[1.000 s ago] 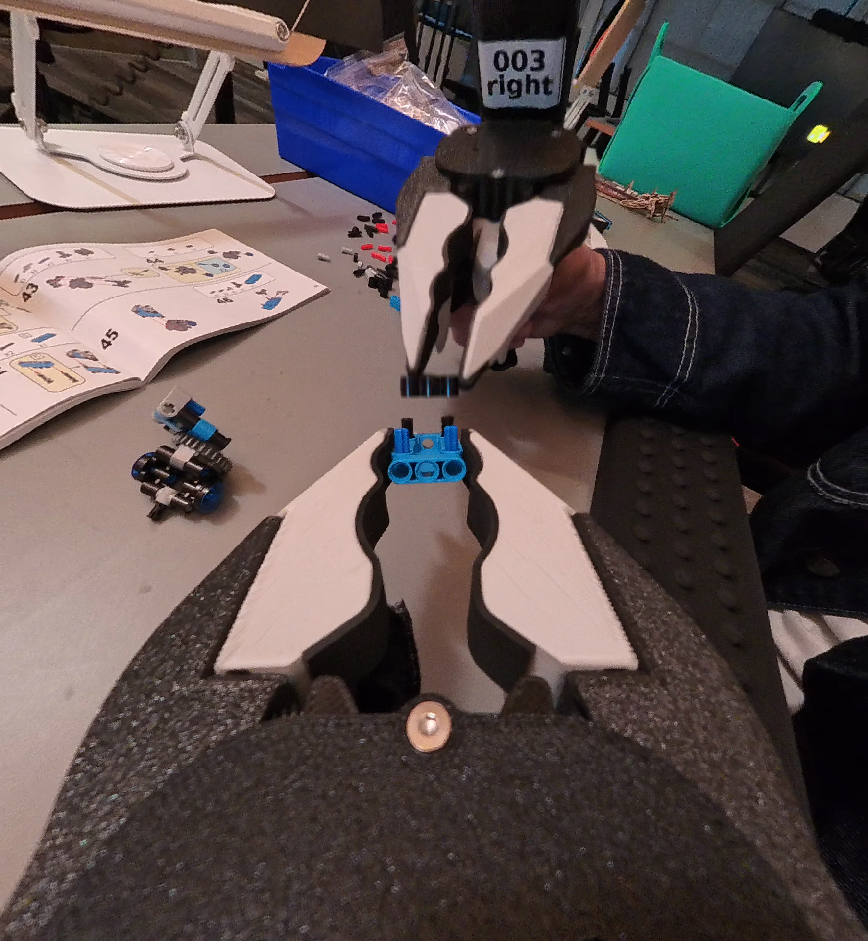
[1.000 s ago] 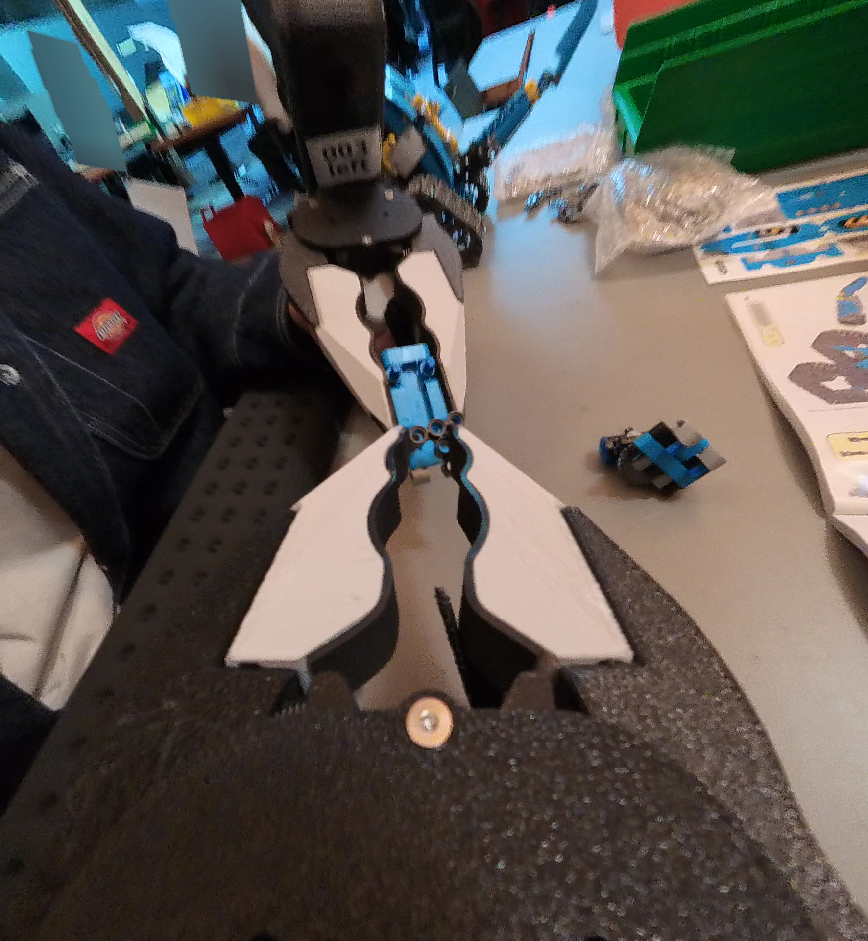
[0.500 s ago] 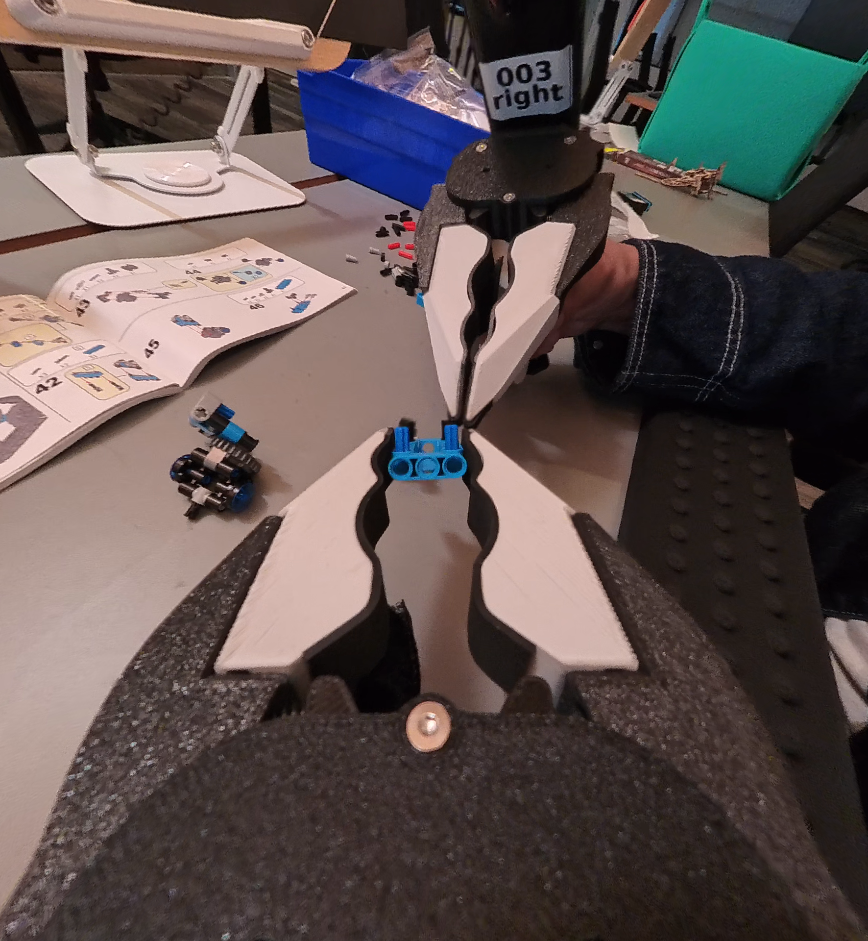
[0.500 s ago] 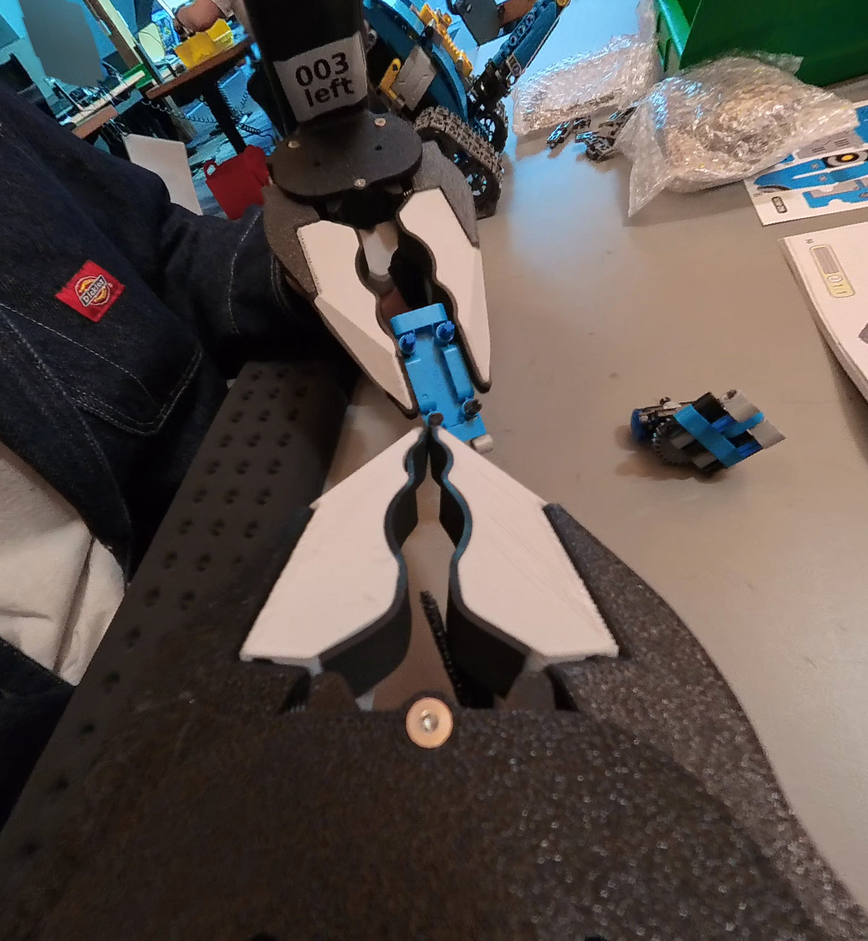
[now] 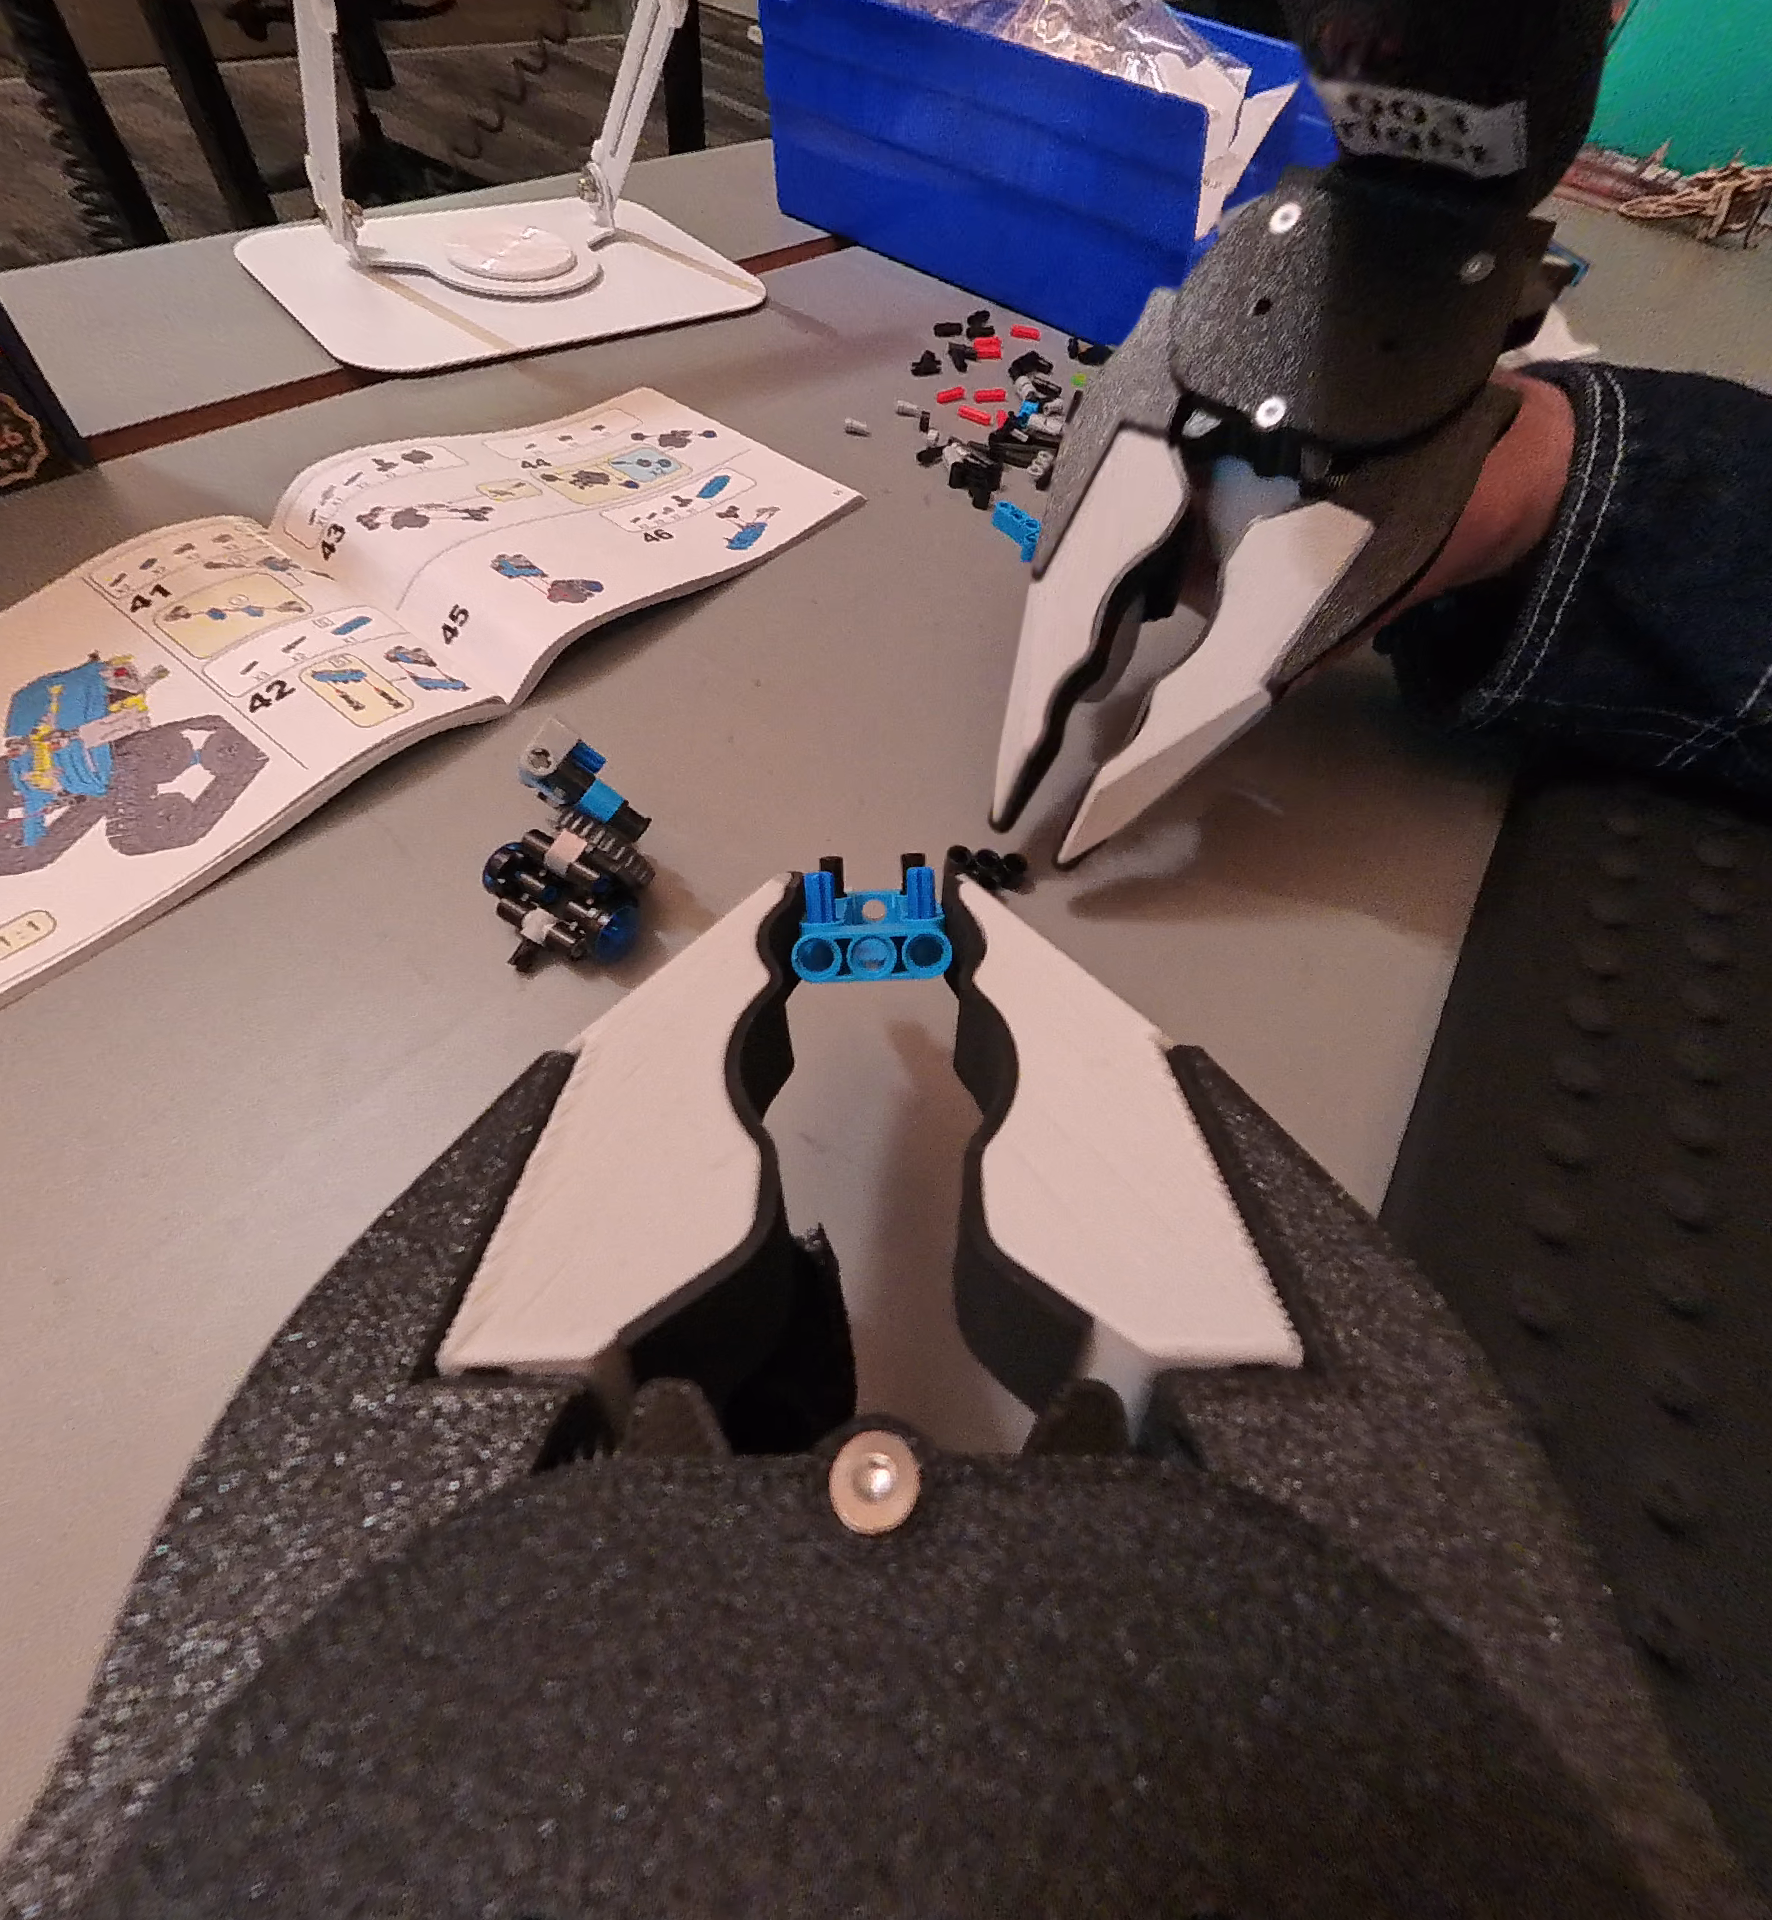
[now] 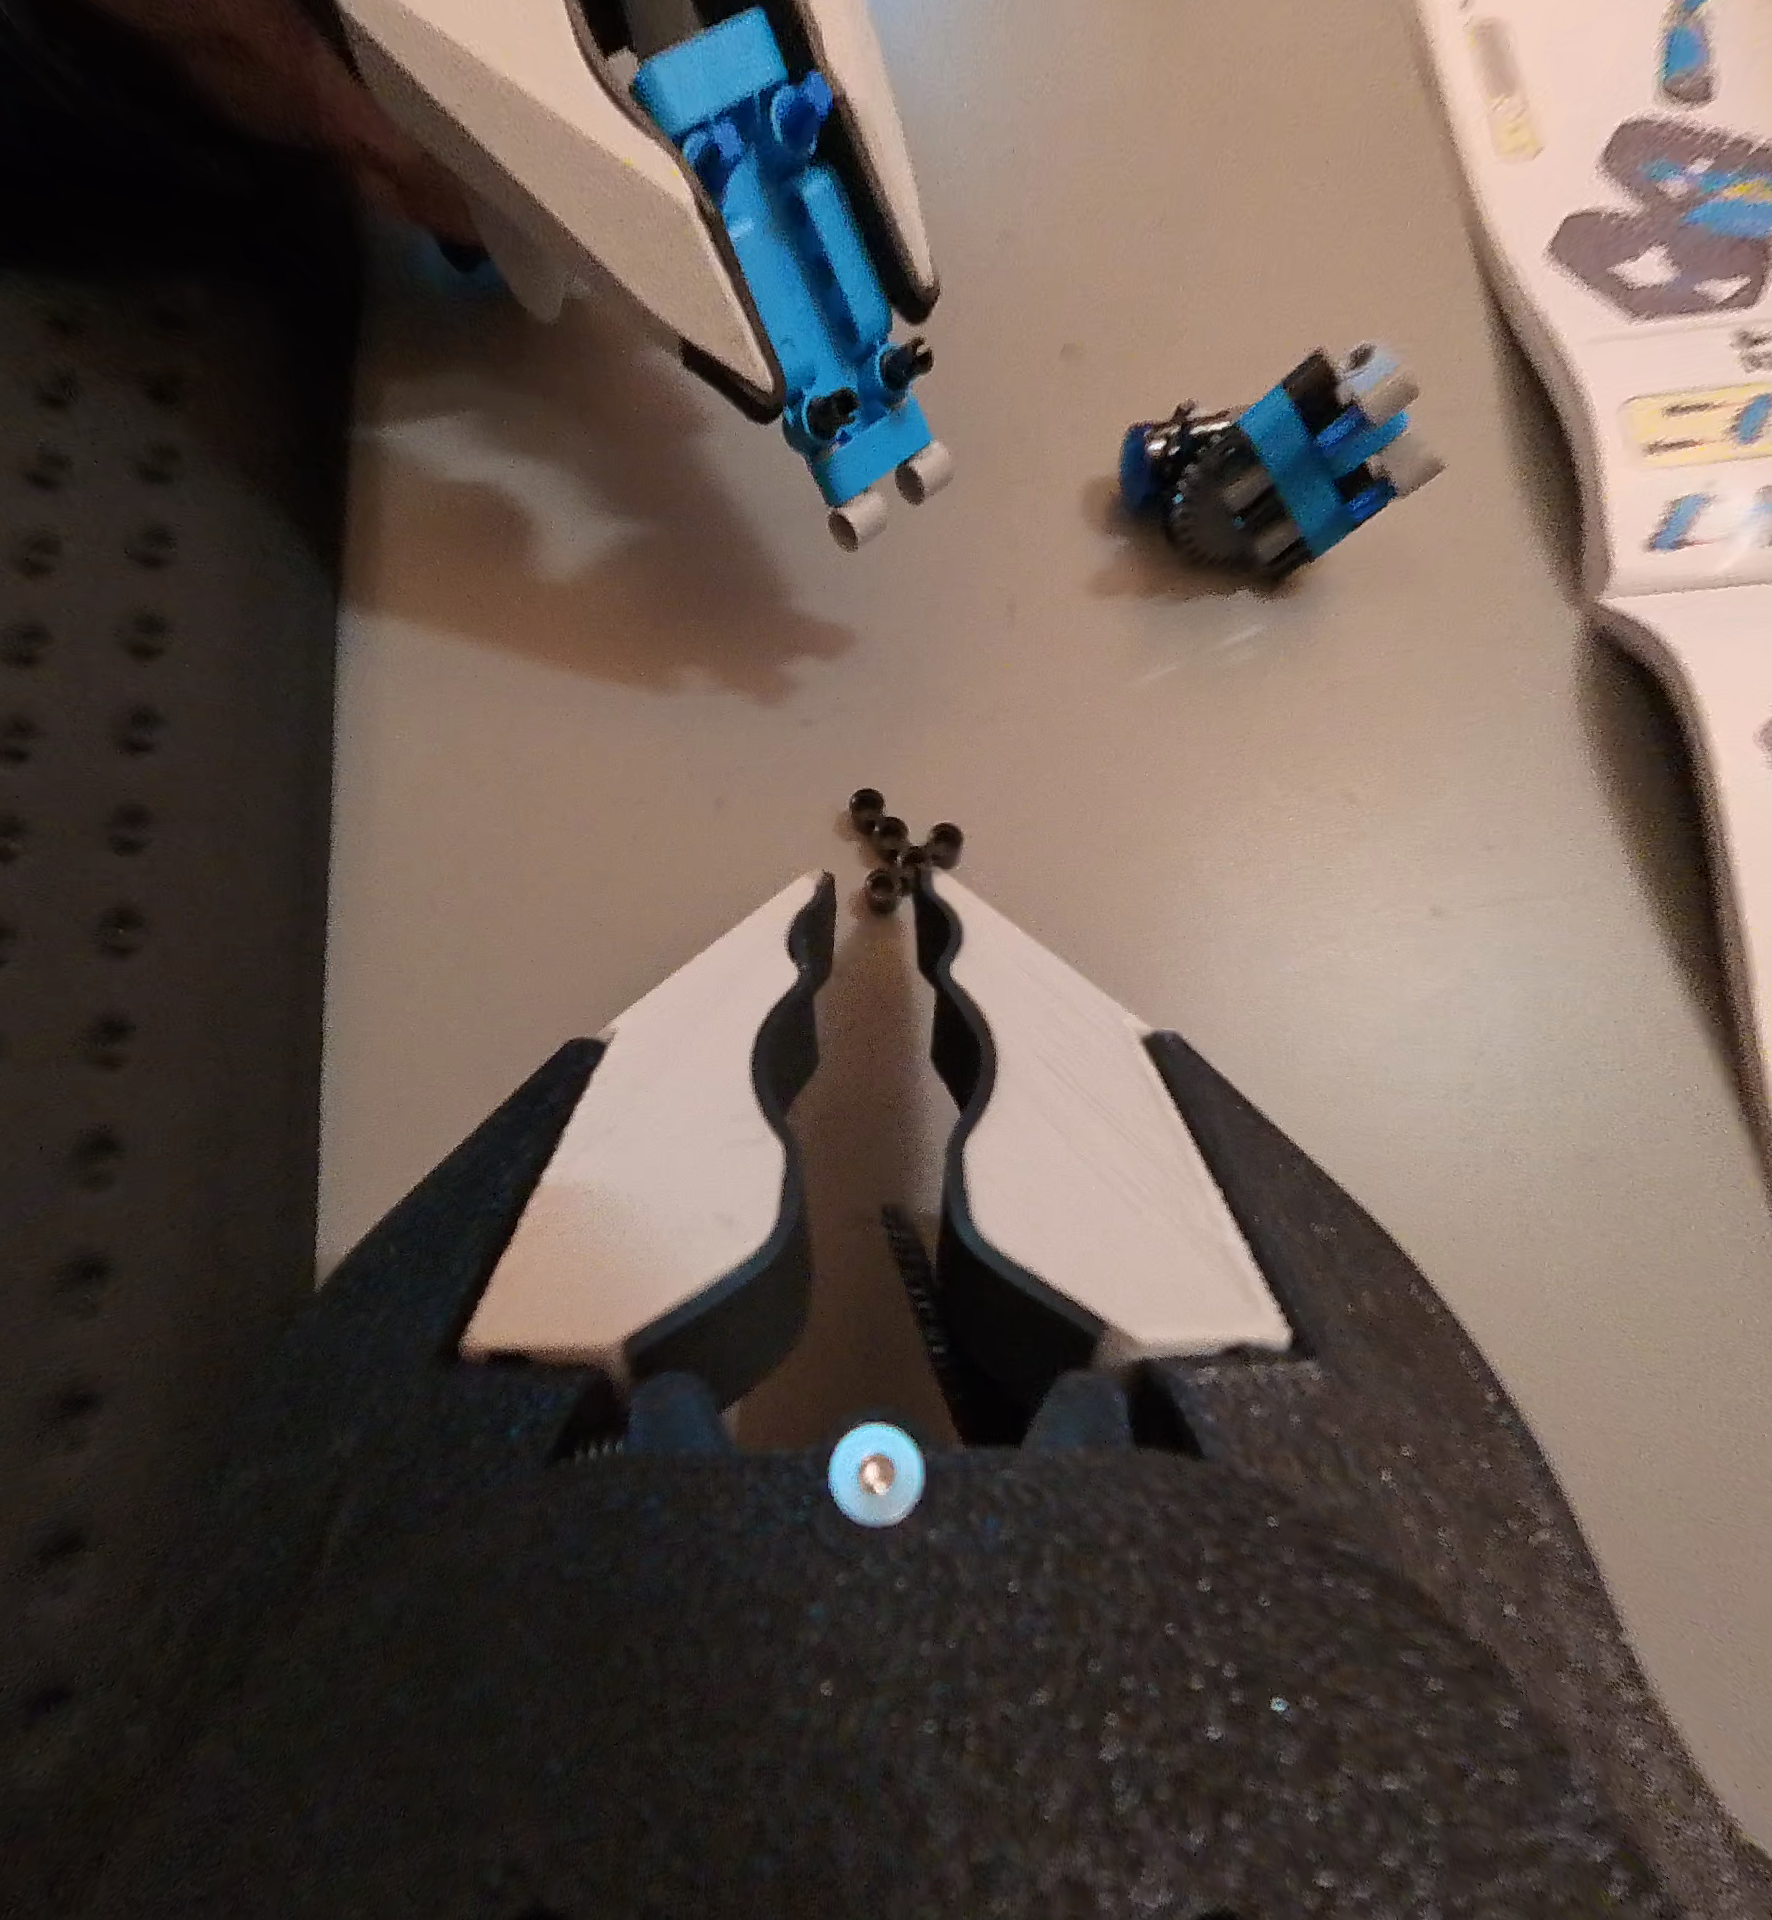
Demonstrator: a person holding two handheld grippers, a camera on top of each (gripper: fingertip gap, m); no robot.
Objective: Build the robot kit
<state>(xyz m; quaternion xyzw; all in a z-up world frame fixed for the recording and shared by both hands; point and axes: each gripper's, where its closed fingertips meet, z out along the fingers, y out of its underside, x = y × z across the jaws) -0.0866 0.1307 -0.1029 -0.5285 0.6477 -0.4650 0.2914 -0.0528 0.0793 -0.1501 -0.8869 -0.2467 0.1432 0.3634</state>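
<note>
My left gripper [image 5: 869, 914] is shut on a blue beam assembly [image 5: 869, 940] with black pins at its far end, held above the grey table. It also shows at the top of the right wrist view [image 6: 809, 260]. My right gripper [image 6: 874, 883] is narrowly open, tips down at the table, with a small black connector piece [image 6: 897, 847] lying loose just at its tips. In the left wrist view the right gripper [image 5: 1038, 842] stands to the right of the blue assembly, and the black piece [image 5: 986, 860] lies beside its tips.
A small black-and-blue gear sub-assembly [image 5: 570, 862] lies left of the grippers. An open instruction booklet [image 5: 342, 623] is farther left. A pile of small parts [image 5: 996, 416], a blue bin [image 5: 986, 156] and a white stand [image 5: 497, 270] sit behind. A black studded mat [image 5: 1640, 1143] is on the right.
My right gripper has moved away from the blue assembly, down to the table on the right, and opened a little. The black piece it held now lies on the table.
</note>
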